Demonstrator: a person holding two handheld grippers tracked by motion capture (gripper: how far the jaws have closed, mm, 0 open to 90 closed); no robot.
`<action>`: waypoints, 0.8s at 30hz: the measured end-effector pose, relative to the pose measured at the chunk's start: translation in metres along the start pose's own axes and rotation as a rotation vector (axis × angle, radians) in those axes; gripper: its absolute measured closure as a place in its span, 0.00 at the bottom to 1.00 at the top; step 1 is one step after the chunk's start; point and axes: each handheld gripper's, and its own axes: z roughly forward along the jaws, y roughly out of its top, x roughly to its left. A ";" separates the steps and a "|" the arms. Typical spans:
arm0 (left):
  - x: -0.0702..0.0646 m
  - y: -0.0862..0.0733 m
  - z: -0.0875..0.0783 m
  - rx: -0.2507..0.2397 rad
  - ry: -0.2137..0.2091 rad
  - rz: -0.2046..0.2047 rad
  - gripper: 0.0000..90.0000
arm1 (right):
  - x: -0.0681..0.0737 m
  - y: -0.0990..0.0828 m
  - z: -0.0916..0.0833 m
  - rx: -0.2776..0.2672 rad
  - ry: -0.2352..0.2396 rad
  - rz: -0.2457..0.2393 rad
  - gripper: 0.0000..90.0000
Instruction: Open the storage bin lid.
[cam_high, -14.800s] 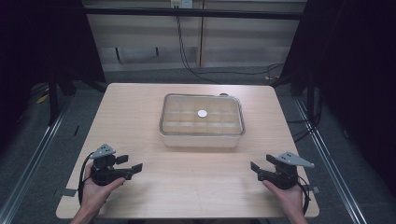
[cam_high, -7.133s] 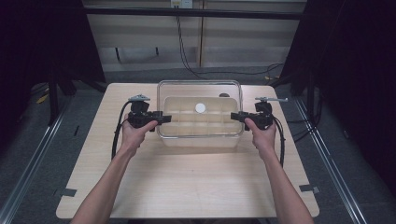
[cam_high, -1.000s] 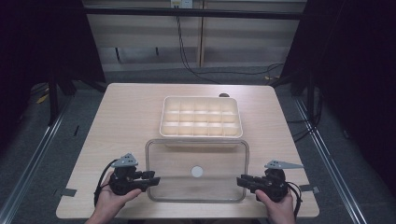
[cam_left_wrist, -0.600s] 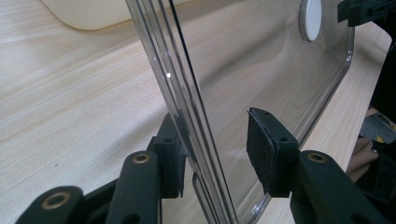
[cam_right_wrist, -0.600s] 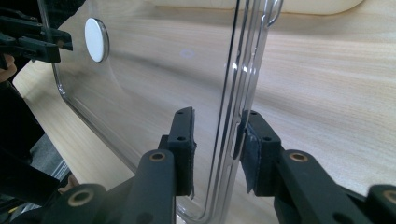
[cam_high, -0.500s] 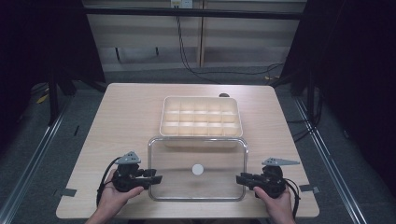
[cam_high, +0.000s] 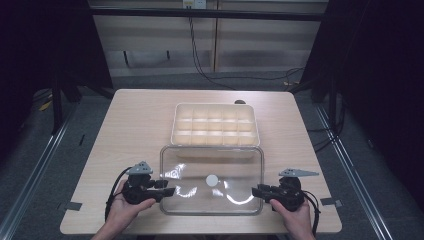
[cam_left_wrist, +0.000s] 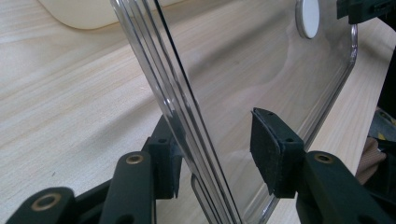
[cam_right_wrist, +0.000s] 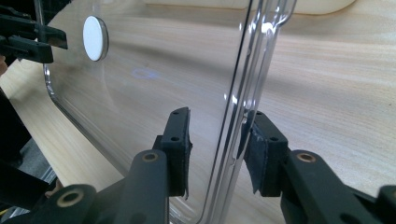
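The left claw (cam_left_wrist: 215, 154) has just been opening; the clear lid's (cam_high: 210, 180) ribbed left rim runs between its jaws, one pad (cam_left_wrist: 266, 149) plainly off the plastic, the other half hidden behind the rim, so the lid is no longer pinched. The right claw (cam_right_wrist: 217, 149) has likewise been easing apart; the lid's right rim passes between its pads (cam_right_wrist: 180, 140), with a gap on the inner side, while glare blurs the outer contact. The lid lies flat on the near part of the desk (cam_high: 135, 130) (a white round disc (cam_high: 212, 180) sits at its middle; no writing can be read on it). Just beyond the lid stands the cream compartment box (cam_high: 215, 125), uncovered; its cells look bare, though their depths are hard to make out. The hands (cam_high: 127, 207) are cut off at the bottom edge of the high view.
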 end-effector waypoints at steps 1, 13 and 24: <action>0.001 0.001 0.001 0.003 -0.002 -0.006 0.61 | 0.000 0.000 0.001 0.003 -0.004 0.000 0.69; 0.005 0.000 0.007 0.027 0.001 -0.023 0.57 | -0.001 0.000 0.010 0.030 -0.026 0.003 0.61; 0.011 0.000 0.014 0.064 0.005 -0.049 0.54 | -0.004 -0.001 0.018 0.072 -0.040 0.011 0.54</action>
